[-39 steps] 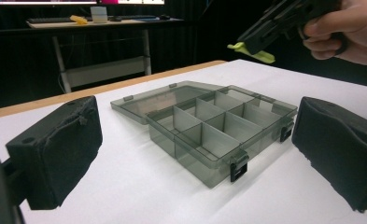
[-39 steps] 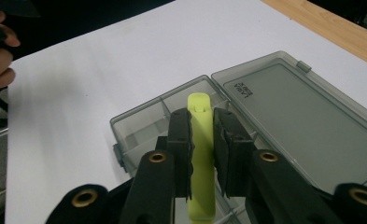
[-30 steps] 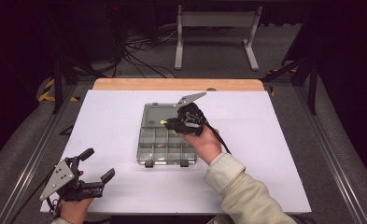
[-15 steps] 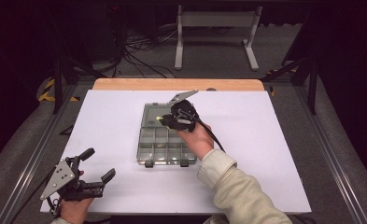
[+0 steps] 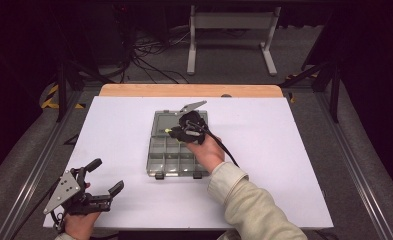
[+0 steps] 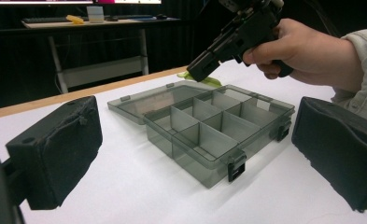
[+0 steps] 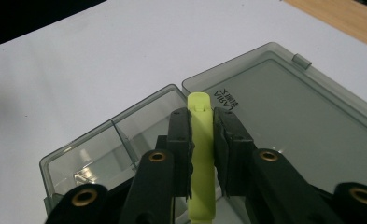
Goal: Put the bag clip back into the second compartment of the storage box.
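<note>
Right gripper (image 7: pixel 201 140), pinching yellow-green strip (image 7: pixel 201 154), hovers over organizer box (image 5: pixel 176 150), seemingly far-corner compartment; next: lower, release; left gripper (image 5: pixel 106 177) spread, idle.

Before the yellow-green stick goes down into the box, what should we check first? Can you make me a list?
1. Stick held tight: ok. The right gripper has its jaws pressed on both sides of the yellow-green stick.
2. Box open: ok. The lid lies flat behind the box.
3. Compartments free: ok for those in the left gripper view; the corner one under the stick, cannot tell.
4. Stick over a compartment: cannot tell. Its tip sits near the line where box and lid meet.
5. Left gripper out of the way: ok. It rests open near the table's front corner.
</note>
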`<state>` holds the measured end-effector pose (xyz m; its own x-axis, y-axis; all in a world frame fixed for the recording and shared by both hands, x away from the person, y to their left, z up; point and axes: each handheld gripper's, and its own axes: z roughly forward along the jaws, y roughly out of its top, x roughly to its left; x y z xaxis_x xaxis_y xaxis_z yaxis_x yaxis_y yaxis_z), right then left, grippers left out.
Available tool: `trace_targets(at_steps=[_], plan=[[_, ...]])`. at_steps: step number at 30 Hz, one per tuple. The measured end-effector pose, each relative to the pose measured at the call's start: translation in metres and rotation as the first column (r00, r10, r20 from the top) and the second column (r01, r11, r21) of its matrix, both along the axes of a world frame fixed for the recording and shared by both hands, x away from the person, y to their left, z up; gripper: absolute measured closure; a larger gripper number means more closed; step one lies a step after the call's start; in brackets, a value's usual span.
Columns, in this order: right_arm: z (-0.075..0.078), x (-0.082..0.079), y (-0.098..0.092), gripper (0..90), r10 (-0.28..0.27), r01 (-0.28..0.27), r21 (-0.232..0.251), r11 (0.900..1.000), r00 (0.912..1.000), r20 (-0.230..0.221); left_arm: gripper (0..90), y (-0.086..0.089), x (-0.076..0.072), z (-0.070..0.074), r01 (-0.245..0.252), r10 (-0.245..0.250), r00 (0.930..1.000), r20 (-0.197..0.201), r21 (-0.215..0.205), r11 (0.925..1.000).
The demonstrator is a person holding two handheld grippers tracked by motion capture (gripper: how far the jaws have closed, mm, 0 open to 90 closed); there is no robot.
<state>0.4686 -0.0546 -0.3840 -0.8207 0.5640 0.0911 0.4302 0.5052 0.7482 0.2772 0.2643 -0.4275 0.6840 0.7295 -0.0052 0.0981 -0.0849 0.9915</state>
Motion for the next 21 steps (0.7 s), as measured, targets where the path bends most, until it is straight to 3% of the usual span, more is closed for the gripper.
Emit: trace_targets(at_steps=[21], plan=[[-0.022, 0.000, 0.011, 77.9, 0.000, 0.001, 0.014, 1.000, 0.9983, -0.057, 2.2, 0.000, 0.000, 0.000, 0.002, -0.002, 1.0000, 0.001, 0.000, 1.0000]])
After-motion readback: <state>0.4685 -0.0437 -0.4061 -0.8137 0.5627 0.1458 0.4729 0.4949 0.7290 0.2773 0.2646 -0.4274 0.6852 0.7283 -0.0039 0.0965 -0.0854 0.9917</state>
